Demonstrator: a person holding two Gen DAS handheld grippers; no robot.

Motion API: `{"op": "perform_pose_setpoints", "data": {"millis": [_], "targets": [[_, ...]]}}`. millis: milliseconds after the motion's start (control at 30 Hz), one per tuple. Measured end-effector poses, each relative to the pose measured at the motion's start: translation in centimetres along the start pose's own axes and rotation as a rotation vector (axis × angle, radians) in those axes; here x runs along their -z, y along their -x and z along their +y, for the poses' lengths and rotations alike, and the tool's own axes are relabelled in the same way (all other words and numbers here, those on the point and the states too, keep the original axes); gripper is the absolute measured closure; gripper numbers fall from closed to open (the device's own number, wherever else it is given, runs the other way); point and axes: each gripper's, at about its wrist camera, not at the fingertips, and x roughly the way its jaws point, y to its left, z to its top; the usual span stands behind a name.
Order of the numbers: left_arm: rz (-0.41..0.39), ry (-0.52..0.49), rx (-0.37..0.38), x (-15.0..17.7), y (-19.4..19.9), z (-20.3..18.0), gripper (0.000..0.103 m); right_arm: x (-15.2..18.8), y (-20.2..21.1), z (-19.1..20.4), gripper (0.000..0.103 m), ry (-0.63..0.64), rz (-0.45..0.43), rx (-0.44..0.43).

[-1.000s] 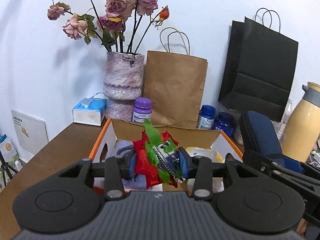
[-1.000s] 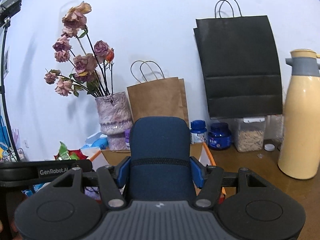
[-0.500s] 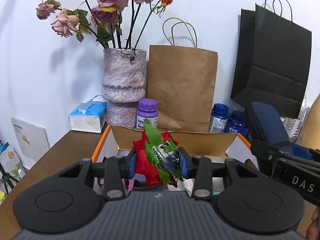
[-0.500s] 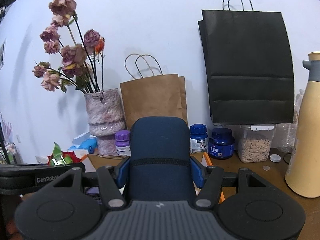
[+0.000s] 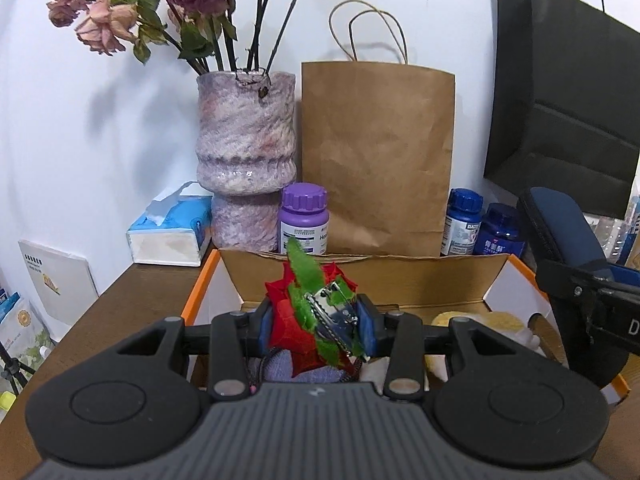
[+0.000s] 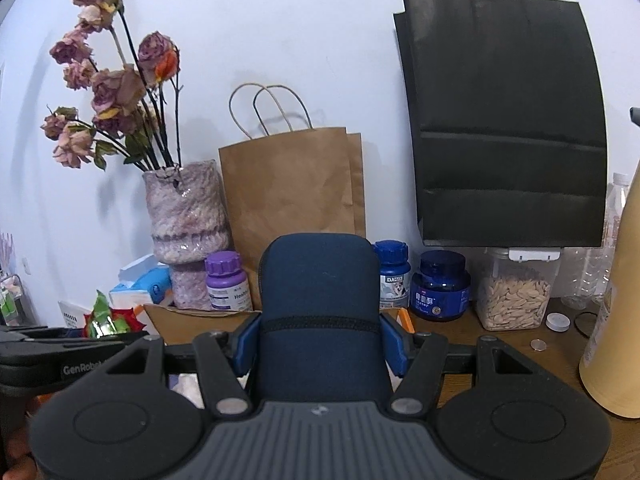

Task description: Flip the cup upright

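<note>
No cup shows in either view. My left gripper (image 5: 318,328) is shut on a red and green fabric flower clip (image 5: 288,320) with a metal clasp, above an open orange-rimmed cardboard box (image 5: 360,276). The clip (image 6: 104,320) also appears at the left of the right wrist view. My right gripper (image 6: 320,344) is shut on a dark blue zipped case (image 6: 320,280), held upright. In the left wrist view that case (image 5: 560,232) stands at the right, over the box's right side. A pale plush item (image 5: 480,320) and purple knit fabric (image 5: 280,364) lie in the box.
Behind the box along the white wall stand a mottled vase (image 5: 246,152) of dried roses, a brown paper bag (image 5: 376,152), a purple bottle (image 5: 304,220) and blue bottles (image 6: 440,288). A tissue box (image 5: 172,228) sits left. A black bag (image 6: 500,120), seed jar (image 6: 516,292) and yellow flask (image 6: 616,300) are right.
Both grippers have moved closer to the back wall, so the vase and bags look larger. Each keeps its hold: left on the clip, right on the blue case.
</note>
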Motion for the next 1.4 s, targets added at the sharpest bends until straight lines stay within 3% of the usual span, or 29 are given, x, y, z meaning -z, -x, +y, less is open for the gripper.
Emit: {"op": "perform_pose_setpoints", "data": {"millis": [233,300,367,433,500,600,1000,1400], "targets": [[0.016,-0.015,-0.001,0.2,-0.9,0.2,0.061,0.6,-1.5,-0.1,0.042,0.014,0.041,0.0],[0.013,-0.009,-0.002,0.2,-0.9,0.2,0.054,0.7,-1.7,-0.1,0.04,0.012,0.057,-0.011],[0.011,-0.006,0.0,0.2,-0.8,0.4,0.035,0.7,-1.8,-0.1,0.037,0.008,0.067,-0.018],[0.001,-0.002,-0.01,0.2,-0.7,0.5,0.024,0.7,-1.5,-0.2,0.03,0.002,0.054,-0.016],[-0.008,-0.004,-0.014,0.2,-0.6,0.7,0.018,0.4,-1.1,-0.4,0.012,-0.005,0.037,-0.025],[-0.021,0.006,-0.021,0.1,-0.5,0.9,0.0,0.2,-0.8,-0.6,0.0,-0.009,0.015,-0.028],[-0.046,0.022,-0.029,-0.1,0.4,1.2,0.0,0.2,-0.6,-0.2,0.0,0.013,0.018,-0.01],[-0.099,0.004,-0.011,0.5,5.3,1.1,0.0,0.2,2.6,0.5,0.0,0.052,-0.006,0.001]]}}
